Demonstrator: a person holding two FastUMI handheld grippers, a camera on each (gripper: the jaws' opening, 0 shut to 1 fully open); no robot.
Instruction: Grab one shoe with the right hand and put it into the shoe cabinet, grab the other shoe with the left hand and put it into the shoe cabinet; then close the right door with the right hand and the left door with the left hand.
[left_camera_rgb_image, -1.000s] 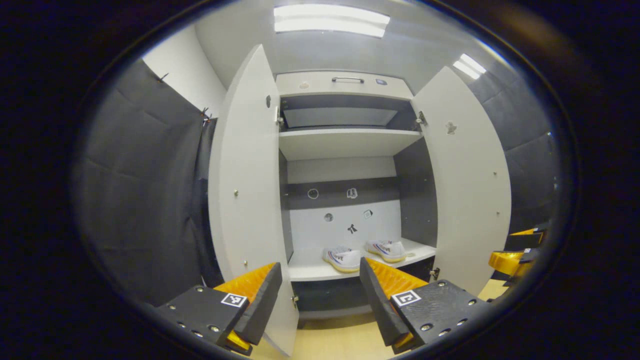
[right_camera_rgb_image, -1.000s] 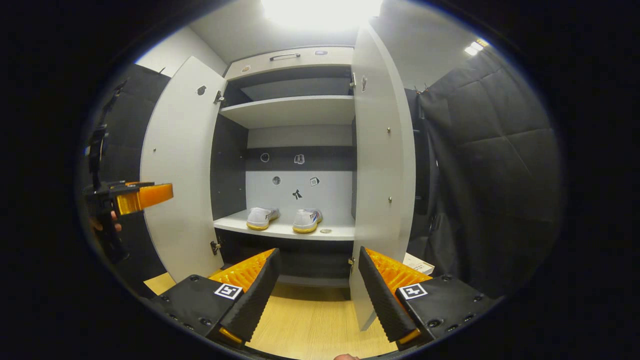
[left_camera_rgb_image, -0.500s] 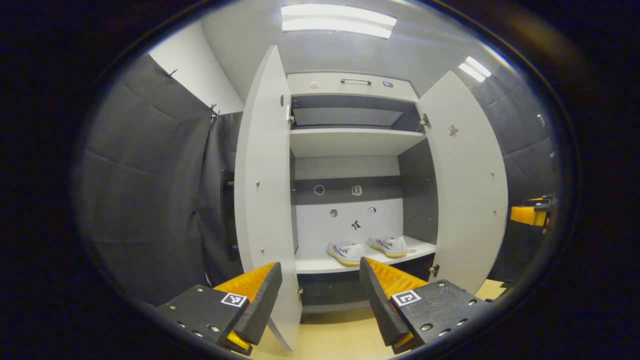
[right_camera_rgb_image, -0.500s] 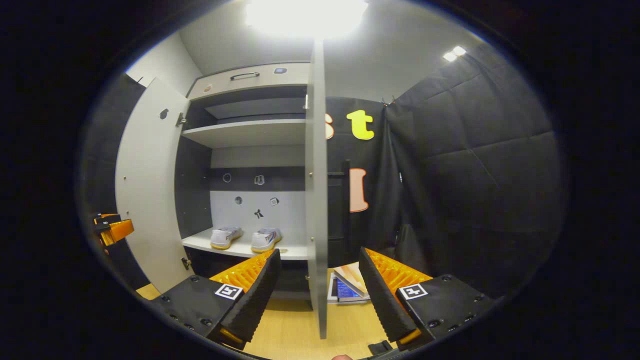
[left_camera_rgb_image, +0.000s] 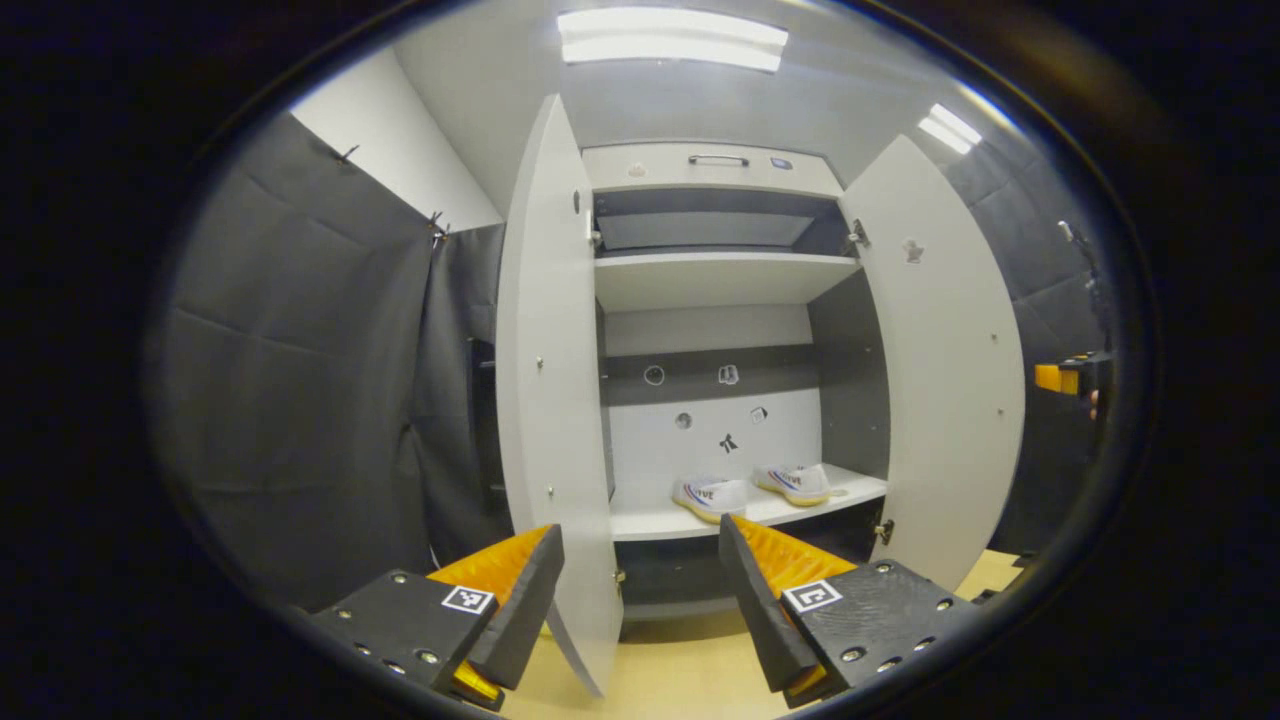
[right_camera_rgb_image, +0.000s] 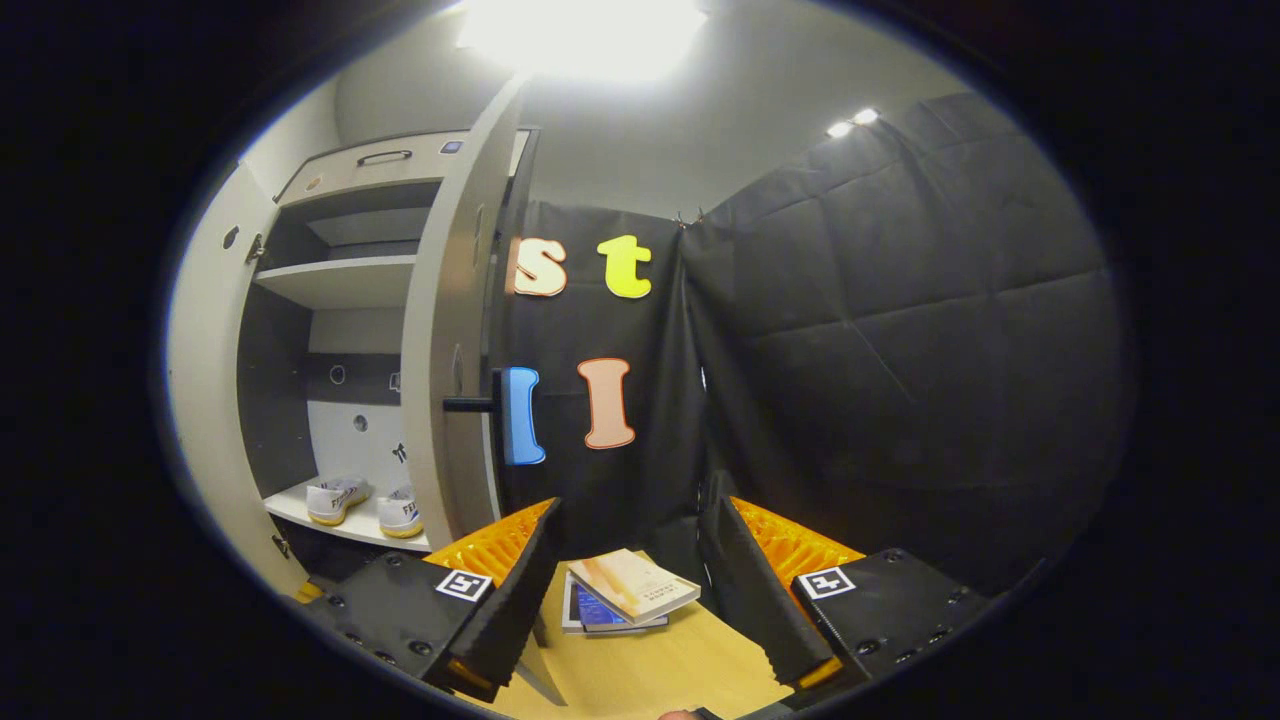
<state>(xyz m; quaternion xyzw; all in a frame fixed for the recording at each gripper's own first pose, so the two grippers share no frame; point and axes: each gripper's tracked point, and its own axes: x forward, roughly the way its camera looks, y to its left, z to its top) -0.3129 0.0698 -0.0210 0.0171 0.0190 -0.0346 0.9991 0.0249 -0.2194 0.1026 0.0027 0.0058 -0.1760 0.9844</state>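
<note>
While open: both doors, left door, right door
Left claw: fingers apart, empty
Right claw: fingers apart, empty
Shoes: cabinet's lower shelf, near front edge

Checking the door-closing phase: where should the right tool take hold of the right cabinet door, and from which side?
Take the right door by the dark handle jutting from its outer face, coming in from the booth-wall side. The door stands open, nearly edge-on to the open right tool, so the flat panel offers little else to pinch. Pushing that outer face would likely work too.
</note>
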